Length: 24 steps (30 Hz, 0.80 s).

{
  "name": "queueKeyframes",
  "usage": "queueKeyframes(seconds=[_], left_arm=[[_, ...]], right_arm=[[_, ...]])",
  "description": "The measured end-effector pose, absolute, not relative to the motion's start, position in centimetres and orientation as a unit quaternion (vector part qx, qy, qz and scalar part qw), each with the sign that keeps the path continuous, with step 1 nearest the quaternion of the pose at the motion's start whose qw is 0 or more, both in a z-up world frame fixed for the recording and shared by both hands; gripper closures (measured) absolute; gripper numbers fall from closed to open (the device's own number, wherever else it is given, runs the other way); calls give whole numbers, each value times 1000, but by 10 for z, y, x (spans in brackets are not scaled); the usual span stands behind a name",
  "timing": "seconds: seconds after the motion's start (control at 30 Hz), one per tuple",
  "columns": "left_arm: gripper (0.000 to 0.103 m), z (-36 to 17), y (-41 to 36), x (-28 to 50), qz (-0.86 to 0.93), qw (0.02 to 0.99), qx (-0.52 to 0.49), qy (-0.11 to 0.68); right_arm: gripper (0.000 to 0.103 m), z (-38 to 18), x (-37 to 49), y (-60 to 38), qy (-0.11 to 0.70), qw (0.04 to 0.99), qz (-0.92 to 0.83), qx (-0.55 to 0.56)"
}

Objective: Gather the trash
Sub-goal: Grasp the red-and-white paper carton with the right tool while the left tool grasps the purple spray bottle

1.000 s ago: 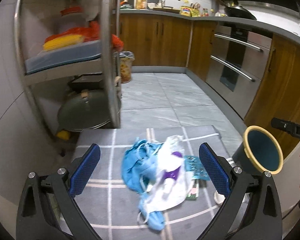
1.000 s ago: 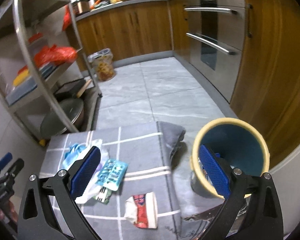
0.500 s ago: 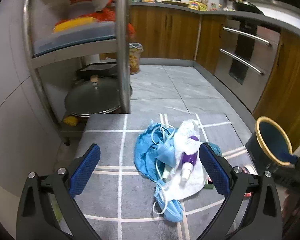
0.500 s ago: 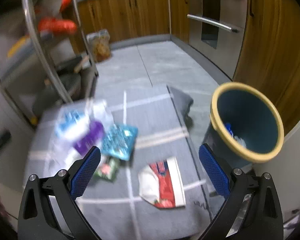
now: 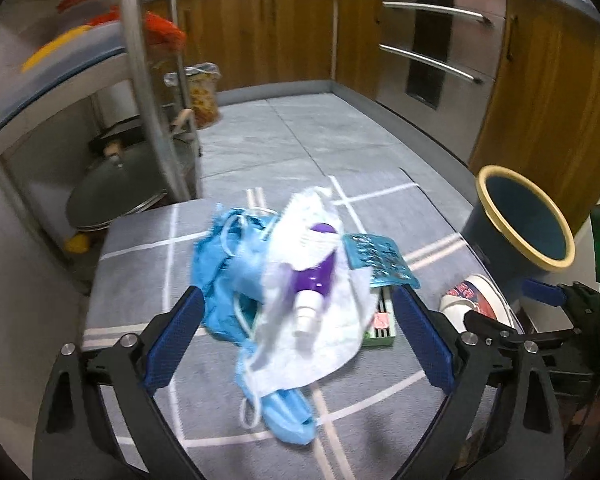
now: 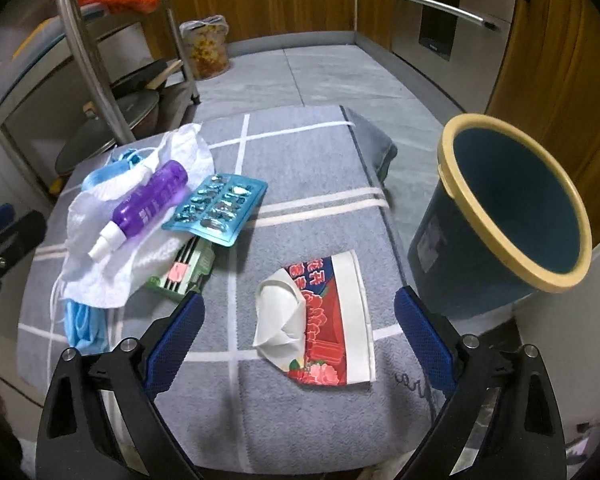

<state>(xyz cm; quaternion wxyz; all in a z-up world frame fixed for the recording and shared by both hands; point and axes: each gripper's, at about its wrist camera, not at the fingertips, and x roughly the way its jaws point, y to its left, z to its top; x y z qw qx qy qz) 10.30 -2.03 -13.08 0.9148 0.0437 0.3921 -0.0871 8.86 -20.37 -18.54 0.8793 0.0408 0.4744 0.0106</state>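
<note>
**A:** Status. Your left gripper (image 5: 298, 338) hangs over the trash pile on the grey checked surface (image 6: 300, 168), fingers spread wide and just starting to close. Nothing pinched yet; the white tissue (image 5: 320, 332) and purple spray bottle (image 5: 314, 280) sit between them but the pads aren't touching. Right gripper (image 6: 300, 336): fingers spread, empty, straddling the red-and-white packet (image 6: 332, 320) near the surface's front right edge.

**B:** Which do I take first?

**A:** My read: the packet on the right. It lies alone and the blue bin (image 6: 500, 216) stands on the floor just off the right edge. Drop lower, get the pads on both long sides, then close. It's flat, so expect it to slip; catch the folded white flap.

**B:** And the bottle?

**A:** Lies on the tissue at the left side of the surface, long axis diagonal, white nozzle towards the front left corner, base towards the back. The teal blister pack (image 6: 216, 210) touches its right side. Grip across the barrel, not along it. The blue masks (image 5: 228, 264) underneath may drag along by their loops.
</note>
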Motion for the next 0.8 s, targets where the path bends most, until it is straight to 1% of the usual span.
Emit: queueKeyframes(seconds=[0.07,0.1,0.2,0.3,0.57,0.63,0.67,0.7,0.8], left_arm=[[13,-137,-25,108,-96,911,47,397],[17,-141,-27,111,-102,909,46,401],[24,-153,-34,118,-112,902,49,415],[25,-159,-39,125,-113,900,51,419],[25,-174,-45,146,-93,897,68,427],[25,-177,-44,151,-87,896,65,430],[25,-179,-44,154,-85,896,66,432],[25,-181,-44,156,-83,895,67,433],[25,-186,-46,162,-79,894,71,434]], right_arm=[[12,-190,89,-204,480,876,16,43],[16,-193,90,-203,484,874,20,43],[26,-198,92,-200,490,870,21,39],[31,-202,93,-199,496,867,28,46],[31,-200,96,-197,493,869,30,37],[27,-198,96,-199,493,869,30,46],[22,-198,96,-201,493,868,28,51],[20,-199,97,-203,495,867,26,51],[16,-205,99,-208,504,862,23,51]])
